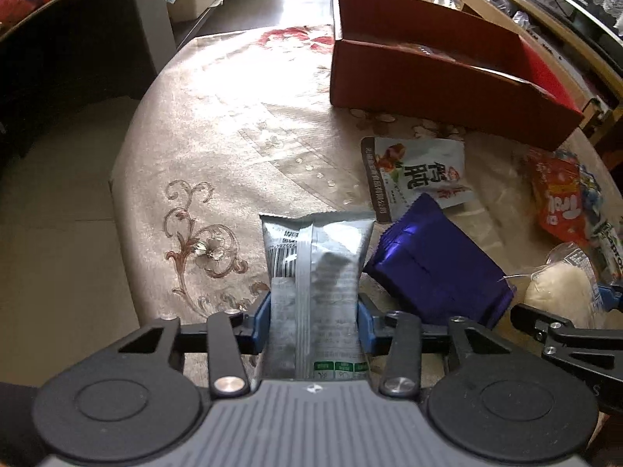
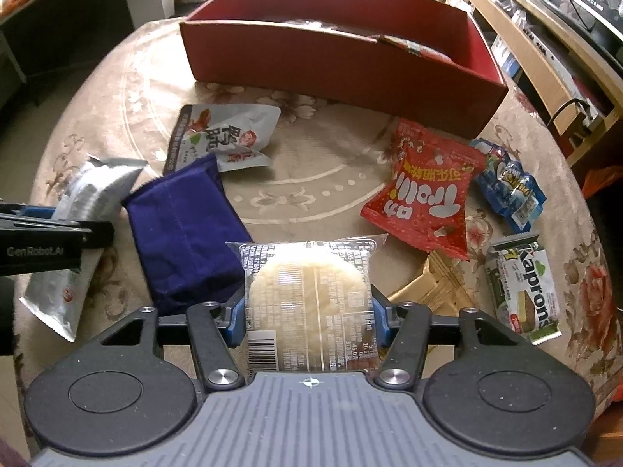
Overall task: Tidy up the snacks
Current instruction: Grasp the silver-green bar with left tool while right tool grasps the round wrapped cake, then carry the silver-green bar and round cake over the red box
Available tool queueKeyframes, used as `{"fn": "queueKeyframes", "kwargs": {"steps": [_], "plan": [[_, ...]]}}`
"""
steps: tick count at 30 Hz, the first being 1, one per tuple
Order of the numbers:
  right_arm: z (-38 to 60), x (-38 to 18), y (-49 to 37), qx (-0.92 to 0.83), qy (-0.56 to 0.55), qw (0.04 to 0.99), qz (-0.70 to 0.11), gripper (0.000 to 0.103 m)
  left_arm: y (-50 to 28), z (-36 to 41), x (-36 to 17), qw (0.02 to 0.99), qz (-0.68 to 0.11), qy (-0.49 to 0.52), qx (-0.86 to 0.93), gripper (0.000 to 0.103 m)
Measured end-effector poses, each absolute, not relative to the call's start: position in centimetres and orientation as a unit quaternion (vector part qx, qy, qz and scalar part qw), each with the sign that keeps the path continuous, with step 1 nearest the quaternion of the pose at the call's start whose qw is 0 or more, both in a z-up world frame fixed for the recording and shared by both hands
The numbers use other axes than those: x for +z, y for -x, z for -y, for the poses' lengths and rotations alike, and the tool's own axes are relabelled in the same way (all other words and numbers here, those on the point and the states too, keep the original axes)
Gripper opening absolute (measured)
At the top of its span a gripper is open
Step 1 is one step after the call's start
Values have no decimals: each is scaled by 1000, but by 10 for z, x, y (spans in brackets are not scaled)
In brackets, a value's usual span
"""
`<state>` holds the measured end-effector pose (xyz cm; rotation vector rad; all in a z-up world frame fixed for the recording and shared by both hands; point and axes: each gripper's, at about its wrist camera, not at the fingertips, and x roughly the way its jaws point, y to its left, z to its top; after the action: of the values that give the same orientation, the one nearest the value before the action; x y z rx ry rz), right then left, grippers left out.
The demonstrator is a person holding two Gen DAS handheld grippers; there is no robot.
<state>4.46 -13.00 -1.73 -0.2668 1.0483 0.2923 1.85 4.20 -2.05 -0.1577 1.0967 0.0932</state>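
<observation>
My left gripper (image 1: 313,317) is shut on a silver snack pouch (image 1: 315,257), whose blue pads press its two sides; the same silver pouch (image 2: 83,202) shows at the left of the right wrist view. My right gripper (image 2: 307,313) is shut on a clear-wrapped round rice cake (image 2: 309,292). A purple packet (image 2: 183,229) lies between the two grippers on the table. A white pouch with black characters (image 2: 227,136) lies behind it. The red open box (image 2: 342,62) stands at the back of the round table.
On the right lie a red Trolli bag (image 2: 424,198), a blue packet (image 2: 510,186), a green Kaprons packet (image 2: 523,288) and a tan wrapper (image 2: 432,288). The patterned tablecloth (image 1: 218,148) covers the table. Wooden shelves (image 2: 545,50) stand at the far right.
</observation>
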Motion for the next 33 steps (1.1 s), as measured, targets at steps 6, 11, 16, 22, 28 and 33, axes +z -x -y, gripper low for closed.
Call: {"fn": "queueKeyframes", "kwargs": {"steps": [6, 11, 16, 22, 28, 33], "plan": [[136, -4, -26, 139, 112, 858, -482, 65, -8, -37, -7, 858, -507, 74, 31, 42], [139, 4, -17, 136, 104, 865, -472, 65, 0, -34, 3, 865, -496, 62, 28, 40], [140, 2, -12, 136, 110, 864, -473, 65, 2, -31, 1, 865, -499, 46, 27, 38], [134, -10, -13, 132, 129, 854, -487, 65, -6, -28, -8, 860, -508, 40, 23, 61], [132, -21, -21, 131, 134, 844, -502, 65, -14, -27, -32, 841, -539, 40, 29, 83], [129, -28, -25, 134, 136, 839, -509, 66, -12, -21, -28, 848, -529, 27, 27, 60]]}}
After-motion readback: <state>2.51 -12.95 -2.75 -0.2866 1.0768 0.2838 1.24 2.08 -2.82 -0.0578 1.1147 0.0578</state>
